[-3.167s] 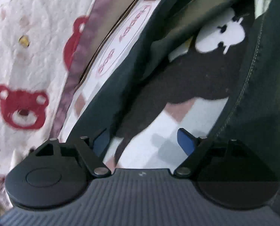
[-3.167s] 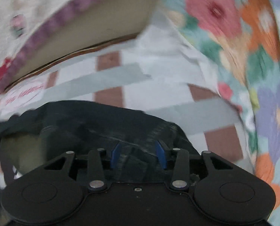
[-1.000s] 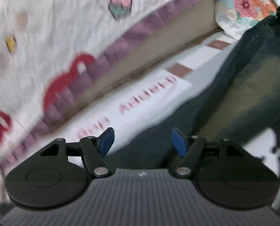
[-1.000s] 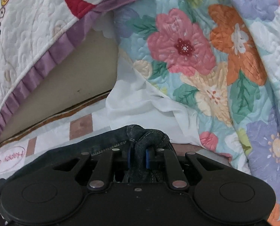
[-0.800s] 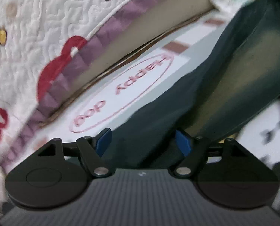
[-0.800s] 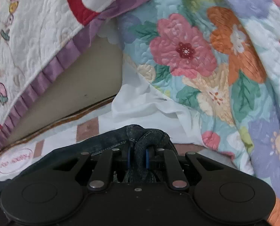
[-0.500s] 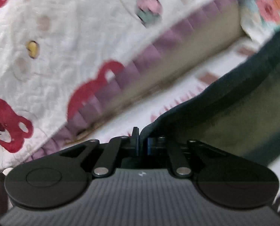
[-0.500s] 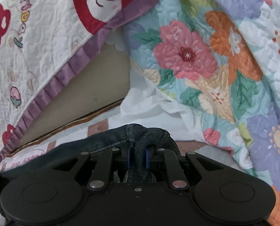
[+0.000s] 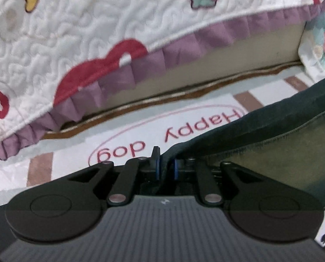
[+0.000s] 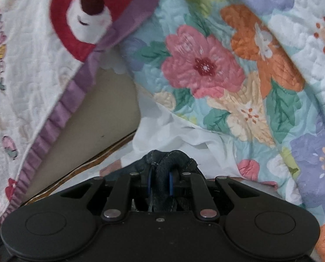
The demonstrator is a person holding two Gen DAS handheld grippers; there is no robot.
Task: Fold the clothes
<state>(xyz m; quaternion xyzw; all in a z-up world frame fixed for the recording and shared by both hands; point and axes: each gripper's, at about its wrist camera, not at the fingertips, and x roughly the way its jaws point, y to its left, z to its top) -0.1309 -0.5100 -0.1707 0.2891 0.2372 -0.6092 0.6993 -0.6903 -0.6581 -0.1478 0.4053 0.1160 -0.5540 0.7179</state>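
A pair of dark blue jeans (image 9: 271, 139) with a faded, yellowish patch stretches from the centre to the right of the left wrist view, above a checked sheet. My left gripper (image 9: 165, 167) is shut on an edge of the denim. In the right wrist view my right gripper (image 10: 160, 181) is shut on a bunched, stitched fold of the same jeans (image 10: 169, 159), which bulges up between the blue pads. Most of the garment is hidden below both grippers.
A white quilt with red bears and a purple frill (image 9: 123, 72) hangs at the left over a beige mattress side (image 10: 110, 113). A floral quilt (image 10: 238, 69) fills the right. The checked sheet carries a "Happy dog" oval (image 9: 166, 131).
My left gripper went from open over the jeans to shut on their edge. The right gripper kept its hold and rose, so the quilts now fill more of its view.
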